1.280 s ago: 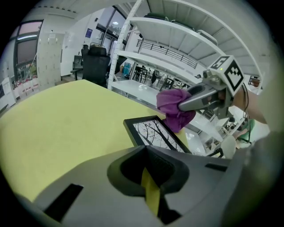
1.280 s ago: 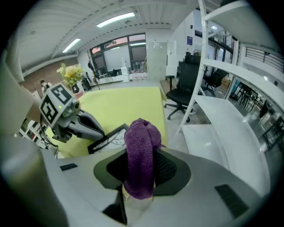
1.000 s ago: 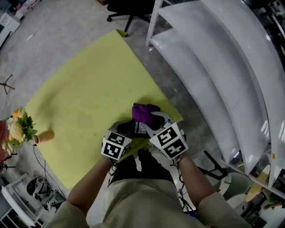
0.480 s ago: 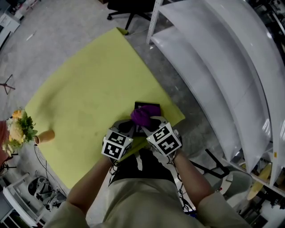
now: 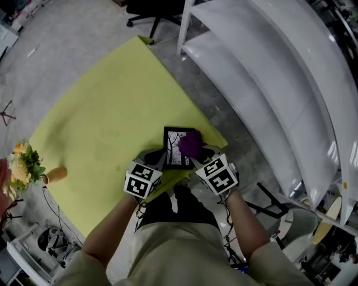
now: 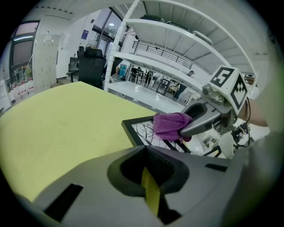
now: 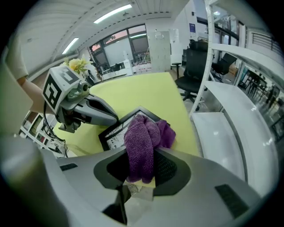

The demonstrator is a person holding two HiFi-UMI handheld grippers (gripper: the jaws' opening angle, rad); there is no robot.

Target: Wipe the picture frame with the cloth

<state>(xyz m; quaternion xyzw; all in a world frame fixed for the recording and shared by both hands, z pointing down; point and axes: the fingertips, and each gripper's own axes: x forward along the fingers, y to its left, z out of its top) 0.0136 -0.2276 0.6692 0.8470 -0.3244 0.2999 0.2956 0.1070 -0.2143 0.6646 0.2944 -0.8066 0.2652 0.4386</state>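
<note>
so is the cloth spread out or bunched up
Bunched up: the purple cloth is a wad clamped in the right gripper, resting on the picture frame.

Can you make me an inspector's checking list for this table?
Surface: flat yellow-green tabletop.
Job's things: black rectangular picture frame lies flat near the near edge; bunched purple cloth rests on its right side.
Clutter: yellow and orange flowers in a tan vase, left edge.
Grippers: right gripper shut on the cloth; left gripper shut, empty, beside the frame.
Cables: black cables on the floor, left.
Surroundings: white curved shelves right; black office chair beyond; grey floor.
</note>
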